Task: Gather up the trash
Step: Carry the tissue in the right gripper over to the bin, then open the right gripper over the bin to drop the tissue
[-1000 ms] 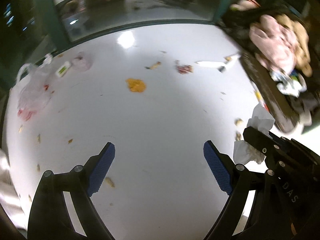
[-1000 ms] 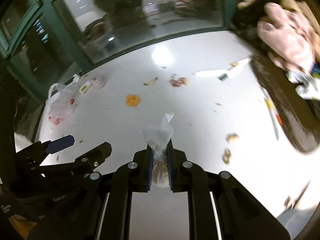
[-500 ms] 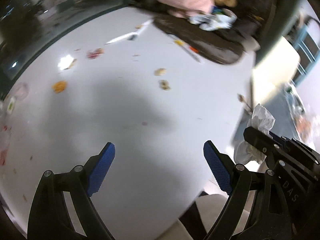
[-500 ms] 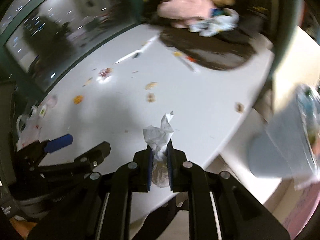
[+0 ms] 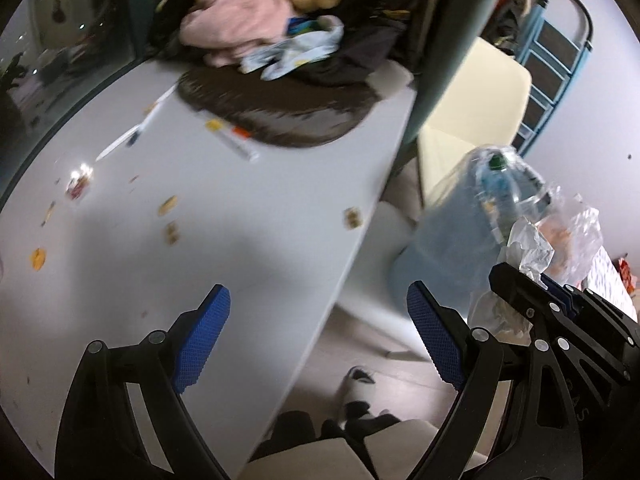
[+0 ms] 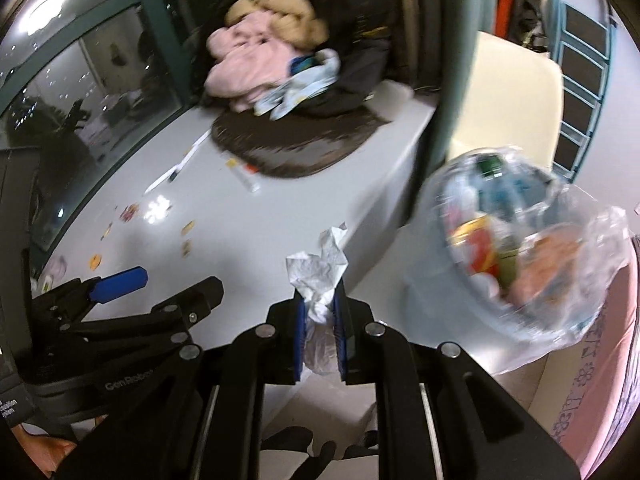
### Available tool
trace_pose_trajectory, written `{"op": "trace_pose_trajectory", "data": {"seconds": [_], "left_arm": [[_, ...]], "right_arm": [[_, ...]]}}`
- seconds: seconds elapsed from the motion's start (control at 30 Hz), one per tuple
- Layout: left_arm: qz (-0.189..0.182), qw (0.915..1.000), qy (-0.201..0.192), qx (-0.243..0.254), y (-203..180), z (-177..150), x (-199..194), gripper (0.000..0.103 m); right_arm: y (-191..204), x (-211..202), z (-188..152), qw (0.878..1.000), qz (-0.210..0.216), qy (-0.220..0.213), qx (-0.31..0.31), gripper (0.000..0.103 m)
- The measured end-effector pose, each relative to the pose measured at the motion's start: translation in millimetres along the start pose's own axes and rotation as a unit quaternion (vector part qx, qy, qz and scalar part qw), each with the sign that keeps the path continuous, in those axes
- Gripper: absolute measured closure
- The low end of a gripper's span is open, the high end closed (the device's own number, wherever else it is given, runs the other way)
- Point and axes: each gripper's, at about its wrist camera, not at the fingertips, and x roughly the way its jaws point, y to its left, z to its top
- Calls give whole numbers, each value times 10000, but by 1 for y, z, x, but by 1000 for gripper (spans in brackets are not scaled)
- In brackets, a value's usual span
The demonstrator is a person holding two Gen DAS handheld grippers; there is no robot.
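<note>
My right gripper (image 6: 320,300) is shut on a crumpled white tissue (image 6: 318,264), which sticks up between its blue pads near the table's right edge. The same tissue (image 5: 526,244) and right gripper (image 5: 532,280) show at the right of the left wrist view. My left gripper (image 5: 320,312) stands open and empty over the table edge. A blue trash bin (image 6: 440,280) lined with a clear bag (image 6: 560,260) stands on the floor right of the table, holding a bottle (image 6: 490,172), a can and wrappers. Small scraps (image 5: 172,216) lie scattered on the white table (image 5: 260,208).
A heap of pink and tan clothes (image 5: 240,28) on a dark furry mat (image 5: 280,116) fills the table's far end, with pens (image 5: 132,136) beside it. A cream chair (image 5: 480,100) and blue ladder (image 5: 556,60) stand behind the bin. A person's feet (image 5: 356,396) show below.
Both grippers have swung right from the table's middle to its right edge, rolling as they went. The bin has come into view. The tissue stays pinched in the right gripper.
</note>
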Motion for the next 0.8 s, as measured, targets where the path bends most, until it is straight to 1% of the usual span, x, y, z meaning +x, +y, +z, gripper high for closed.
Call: {"op": "trace_pose_trajectory", "data": {"seconds": [0.1, 0.3, 0.47, 0.57, 0.6, 0.67, 0.7, 0.73, 0.77, 0.8], "left_arm": [[-33, 9998, -74, 192, -33, 19, 10, 16], [-165, 9986, -165, 471, -95, 50, 31, 16], [-203, 9984, -128, 511, -127, 66, 51, 16], [-218, 9986, -41, 474, -136, 71, 62, 16], [-219, 9987, -22, 459, -139, 72, 65, 16], [-229, 9989, -36, 414, -143, 75, 68, 16], [-219, 9990, -45, 384, -143, 76, 69, 16], [-220, 9991, -47, 351, -143, 77, 70, 16], [-245, 9992, -40, 297, -143, 78, 71, 16], [-258, 9993, -28, 256, -143, 79, 72, 16]], "right_arm": [[-36, -3, 15, 9998, -88, -152, 89, 90], [-97, -2, 43, 9986, -250, -303, 343, 89], [-134, 6, 60, 9976, -434, -299, 448, 90], [-149, 16, 66, 9973, -466, -192, 542, 89], [-154, 19, 67, 9967, -555, -171, 562, 87], [-160, 20, 69, 9955, -733, -199, 568, 80], [-163, 20, 70, 9943, -885, -224, 544, 70], [-165, 20, 71, 9937, -955, -250, 539, 63], [-167, 19, 71, 9930, -1013, -281, 539, 59], [-169, 18, 70, 9920, -1101, -320, 533, 53]]}}
